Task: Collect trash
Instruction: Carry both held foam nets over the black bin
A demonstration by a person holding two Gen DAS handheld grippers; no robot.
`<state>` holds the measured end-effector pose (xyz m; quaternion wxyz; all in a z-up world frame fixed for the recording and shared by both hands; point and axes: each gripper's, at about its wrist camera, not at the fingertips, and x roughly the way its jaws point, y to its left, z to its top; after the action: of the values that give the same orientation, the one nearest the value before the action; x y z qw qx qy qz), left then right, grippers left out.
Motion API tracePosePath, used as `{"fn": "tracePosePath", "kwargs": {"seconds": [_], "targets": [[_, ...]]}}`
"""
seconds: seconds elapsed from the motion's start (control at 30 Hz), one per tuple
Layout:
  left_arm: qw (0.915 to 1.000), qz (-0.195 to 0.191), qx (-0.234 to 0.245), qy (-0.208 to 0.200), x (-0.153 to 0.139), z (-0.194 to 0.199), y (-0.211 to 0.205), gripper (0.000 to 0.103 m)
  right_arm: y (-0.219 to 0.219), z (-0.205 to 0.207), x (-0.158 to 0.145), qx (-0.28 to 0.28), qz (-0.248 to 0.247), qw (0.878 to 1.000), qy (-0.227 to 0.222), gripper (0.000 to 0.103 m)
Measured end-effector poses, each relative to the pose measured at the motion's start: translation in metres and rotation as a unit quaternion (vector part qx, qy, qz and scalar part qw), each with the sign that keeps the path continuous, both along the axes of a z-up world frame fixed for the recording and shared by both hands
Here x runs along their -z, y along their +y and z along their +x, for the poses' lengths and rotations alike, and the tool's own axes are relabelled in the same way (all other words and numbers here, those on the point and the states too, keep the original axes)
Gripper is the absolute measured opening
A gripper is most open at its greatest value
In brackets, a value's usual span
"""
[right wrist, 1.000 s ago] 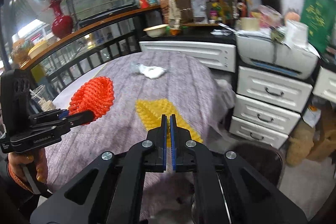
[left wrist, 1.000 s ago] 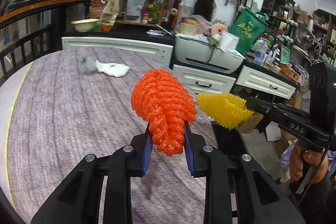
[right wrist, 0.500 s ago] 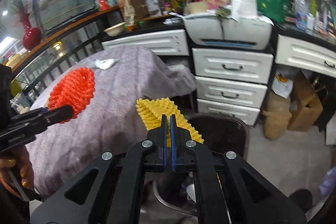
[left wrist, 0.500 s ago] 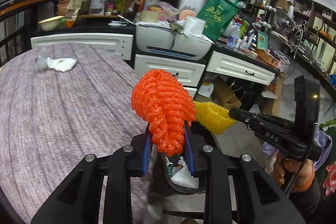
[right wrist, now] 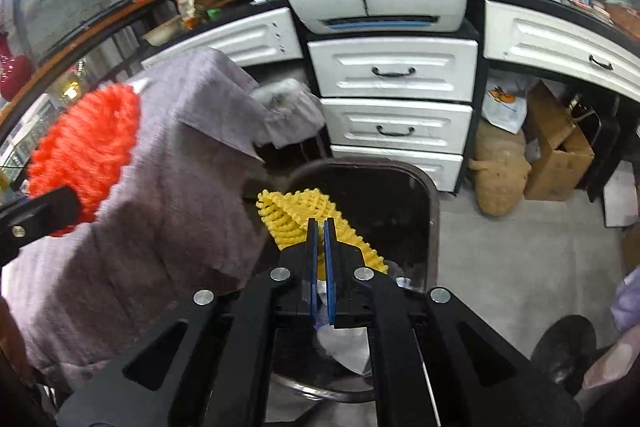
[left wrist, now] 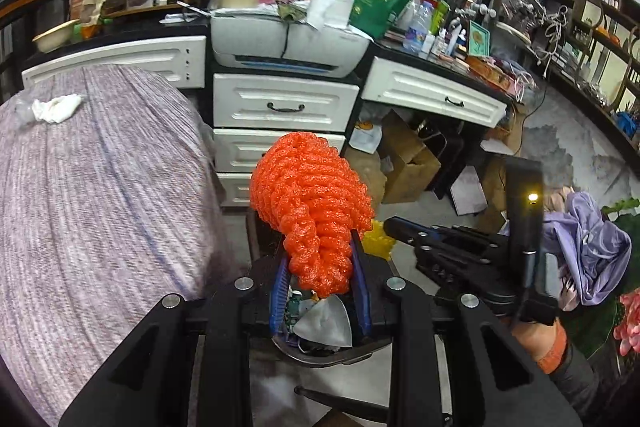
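Now your left hand-held gripper (left wrist: pixel 318 277) is clenched on the orange foam net (left wrist: pixel 310 211) and holds it above the dark trash bin (right wrist: pixel 416 183). Your right hand-held gripper (right wrist: pixel 319 227) pinches the yellow foam net (right wrist: pixel 298 213) over the same bin. The bin stands on the floor, just beside the worktop (left wrist: pixel 92 195) with the purple cloth. A white crumpled tissue (left wrist: pixel 56 108) lies on that worktop, well apart from the bin.

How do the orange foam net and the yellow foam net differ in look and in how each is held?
The orange net is bunched into a thick lump; the yellow net lies flatter and spread. The left claw holds the orange net with its fingers apart around it; the right claw pinches the yellow net almost shut. Both are ribbed foam mesh, held over the bin.
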<state>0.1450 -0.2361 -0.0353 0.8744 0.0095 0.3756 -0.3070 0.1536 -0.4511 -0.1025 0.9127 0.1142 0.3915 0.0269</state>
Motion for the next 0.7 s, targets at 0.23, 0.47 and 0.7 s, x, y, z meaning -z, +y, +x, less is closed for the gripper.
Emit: {"fn": "tracePosePath", "kwargs": {"seconds": [0.23,0.47,0.7], "targets": [[0.9997,0.007,0.008,0.024,0.014,0.006,-0.008,0.027,-0.010,-0.003,0.023,0.022,0.013,0.999,0.023,0.073],[0.9988,0.017,0.020,0.040,0.027,0.007,-0.022,0.027,-0.021,-0.020,0.025,0.057,0.016,0.998,0.013,0.076],[0.9971,0.029,0.034,0.062,0.044,0.013,-0.037,0.027,-0.031,-0.034,0.022,0.079,0.004,0.997,0.009,0.078]]}}
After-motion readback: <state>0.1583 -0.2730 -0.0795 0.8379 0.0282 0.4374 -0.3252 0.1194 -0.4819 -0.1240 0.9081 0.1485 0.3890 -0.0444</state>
